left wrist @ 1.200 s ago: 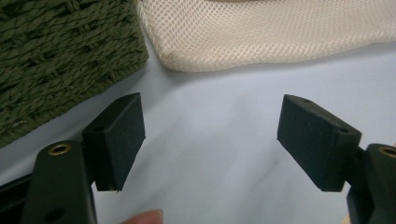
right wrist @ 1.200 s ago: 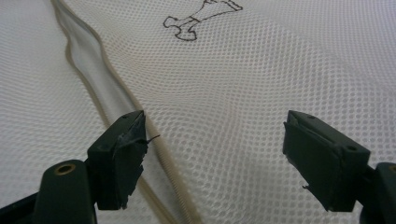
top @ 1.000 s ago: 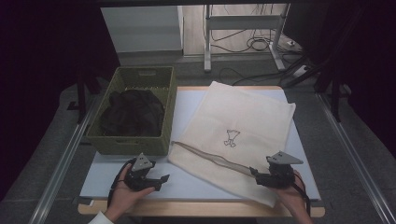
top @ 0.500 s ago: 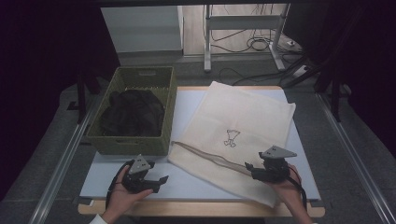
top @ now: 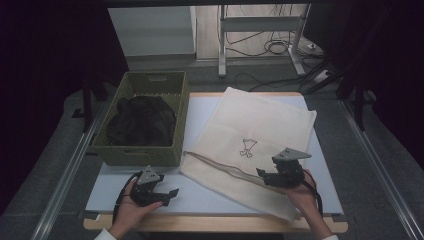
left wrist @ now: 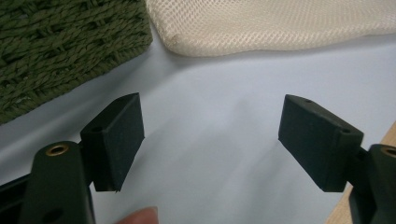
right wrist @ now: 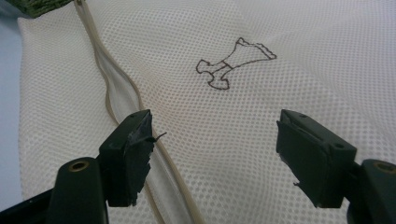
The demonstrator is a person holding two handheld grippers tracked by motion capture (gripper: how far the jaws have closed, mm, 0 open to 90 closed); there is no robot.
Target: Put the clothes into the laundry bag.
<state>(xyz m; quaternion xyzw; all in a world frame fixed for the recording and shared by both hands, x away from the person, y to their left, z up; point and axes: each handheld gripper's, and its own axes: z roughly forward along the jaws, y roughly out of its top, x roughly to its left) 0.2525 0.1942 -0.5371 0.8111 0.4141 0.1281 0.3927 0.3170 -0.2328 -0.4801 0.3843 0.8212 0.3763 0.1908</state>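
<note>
The right gripper (top: 265, 176), jaws released, hovers over the cream mesh drawstring bag (top: 250, 125), probably to grip its cord (right wrist: 116, 88). The left gripper (top: 167, 195), jaws released, waits over bare tabletop beside the green woven basket (top: 140, 156).

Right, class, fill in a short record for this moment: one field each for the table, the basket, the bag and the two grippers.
table: white top, wooden front edge
basket: green woven, on the table's left, dark cloth inside
bag: cream mesh bag, flat, right of the basket, small outline drawing on it, cord running along its open end
left gripper: jaws wide apart over bare table, holding nothing
right gripper: jaws wide apart over the bag beside the cord, holding nothing
</note>
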